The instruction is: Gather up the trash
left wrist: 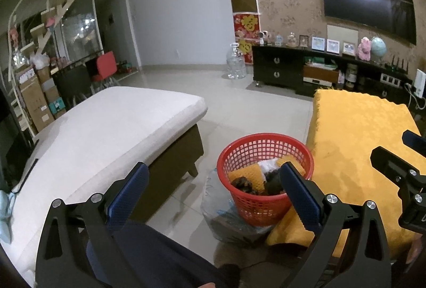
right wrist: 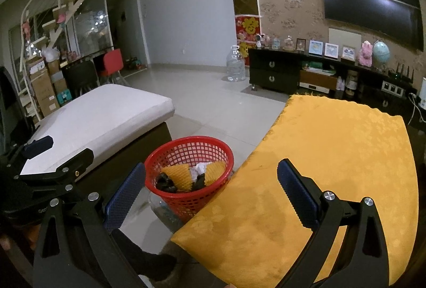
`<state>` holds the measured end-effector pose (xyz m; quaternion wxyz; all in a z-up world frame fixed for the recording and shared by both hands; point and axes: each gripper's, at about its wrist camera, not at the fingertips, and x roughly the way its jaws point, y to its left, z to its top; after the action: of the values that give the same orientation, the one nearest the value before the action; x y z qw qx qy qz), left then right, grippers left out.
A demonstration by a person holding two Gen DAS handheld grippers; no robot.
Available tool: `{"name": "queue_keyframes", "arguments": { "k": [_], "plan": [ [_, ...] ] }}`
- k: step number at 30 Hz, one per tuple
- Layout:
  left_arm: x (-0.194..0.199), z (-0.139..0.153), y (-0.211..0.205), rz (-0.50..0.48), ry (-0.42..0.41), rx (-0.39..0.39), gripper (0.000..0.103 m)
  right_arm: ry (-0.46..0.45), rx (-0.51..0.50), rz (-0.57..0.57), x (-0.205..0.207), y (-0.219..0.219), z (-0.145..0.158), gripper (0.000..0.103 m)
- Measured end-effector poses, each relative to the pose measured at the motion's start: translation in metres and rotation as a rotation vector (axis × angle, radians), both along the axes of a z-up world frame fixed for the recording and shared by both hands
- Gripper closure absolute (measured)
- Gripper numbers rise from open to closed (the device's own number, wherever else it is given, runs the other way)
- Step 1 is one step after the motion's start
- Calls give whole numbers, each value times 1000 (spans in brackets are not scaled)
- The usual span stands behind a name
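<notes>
Red basket (left wrist: 265,173) on the tiled floor, standing upright between the white sofa (left wrist: 106,128) and the yellow-covered table (left wrist: 359,144), its rim touching or just beside the table's hanging cloth. Inside the basket: yellow waffle-textured pieces (right wrist: 179,176), something white and crumpled (right wrist: 200,169), dark lumps (right wrist: 165,182). A clear plastic bag (left wrist: 217,213) lies on the floor against the basket's base.

Left gripper (left wrist: 215,194): jaws wide apart, nothing between them, hovering above and just short of the basket. Right gripper (right wrist: 213,189): also spread wide and empty, over the table's near edge, basket just to its left. A trouser leg and dark sock (right wrist: 153,265) show below.

No loose trash visible on the tabletop or sofa from here; collecting looks largely done, or the bag is the next thing to handle.

Risks, as judged:
- The basket is light mesh; a finger catching the rim could tip it and spill the contents.
- The cloth hangs beside the basket; a jaw snagging it could drag it off the table.
- The bag is thin and slack; a pinch may slip or tear it.
- Both grippers are near each other; reaching together could knock them.
</notes>
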<state>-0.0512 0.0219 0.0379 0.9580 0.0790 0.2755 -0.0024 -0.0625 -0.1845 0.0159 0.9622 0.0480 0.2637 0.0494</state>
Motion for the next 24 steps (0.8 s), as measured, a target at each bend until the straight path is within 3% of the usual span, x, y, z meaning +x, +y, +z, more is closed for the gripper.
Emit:
{"name": "queue_keyframes", "arguments": {
  "k": [24],
  "plan": [
    [1, -6, -3, -21, 22, -9, 8, 13, -1, 1, -1, -1, -8, 7]
  ]
}}
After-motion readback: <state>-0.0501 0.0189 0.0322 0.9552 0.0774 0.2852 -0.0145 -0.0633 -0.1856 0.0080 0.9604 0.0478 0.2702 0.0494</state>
